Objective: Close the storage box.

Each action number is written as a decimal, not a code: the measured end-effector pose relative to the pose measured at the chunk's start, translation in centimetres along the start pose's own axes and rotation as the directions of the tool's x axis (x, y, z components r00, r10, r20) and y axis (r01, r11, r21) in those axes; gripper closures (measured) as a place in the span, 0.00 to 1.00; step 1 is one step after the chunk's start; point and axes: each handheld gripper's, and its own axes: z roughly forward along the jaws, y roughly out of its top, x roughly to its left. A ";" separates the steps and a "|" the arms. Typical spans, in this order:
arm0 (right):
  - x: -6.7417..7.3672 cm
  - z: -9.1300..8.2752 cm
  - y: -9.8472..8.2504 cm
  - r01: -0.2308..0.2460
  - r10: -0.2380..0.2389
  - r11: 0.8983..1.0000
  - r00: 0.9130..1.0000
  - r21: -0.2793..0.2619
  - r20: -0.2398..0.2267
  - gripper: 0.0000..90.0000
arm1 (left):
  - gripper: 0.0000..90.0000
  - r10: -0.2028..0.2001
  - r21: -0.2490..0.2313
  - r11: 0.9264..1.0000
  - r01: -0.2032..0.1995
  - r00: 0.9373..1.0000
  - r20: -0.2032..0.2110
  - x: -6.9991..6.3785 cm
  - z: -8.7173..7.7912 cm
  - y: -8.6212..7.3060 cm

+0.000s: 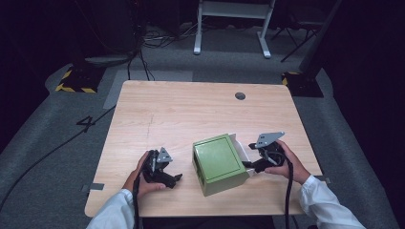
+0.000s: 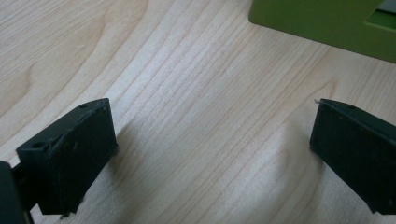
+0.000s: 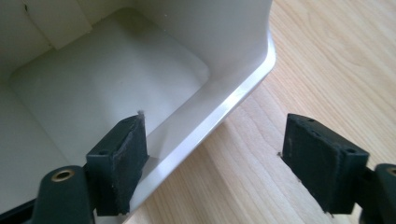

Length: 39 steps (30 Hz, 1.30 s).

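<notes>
Green box (image 1: 219, 163), no label I can read, cream inside. My right gripper (image 3: 212, 158) gapes wide astride its rim, gripping nothing; left gripper (image 2: 210, 154) open, empty.

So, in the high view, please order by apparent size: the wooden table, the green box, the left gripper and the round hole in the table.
1. wooden table, by far the largest.
2. green box.
3. left gripper, clearly smaller than the box.
4. round hole, the smallest; it lies farther from the camera, but the gap is plain.
</notes>
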 end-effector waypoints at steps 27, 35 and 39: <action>-0.8 -4.2 -3.3 -0.010 0.008 1.000 0.987 0.010 0.162 0.23 | 0.01 -0.054 -0.006 0.999 0.054 0.997 -0.046 0.8 -2.0 -2.3; -1.9 -5.5 -5.9 -0.073 0.070 0.997 0.977 0.007 0.204 0.23 | 0.01 -0.054 -0.005 0.999 0.054 0.997 -0.046 0.8 -2.0 -2.3; -2.2 -5.7 -7.4 -0.100 0.094 0.995 0.971 0.013 0.219 0.23 | 0.01 -0.054 -0.005 0.999 0.054 0.997 -0.046 0.8 -2.0 -2.3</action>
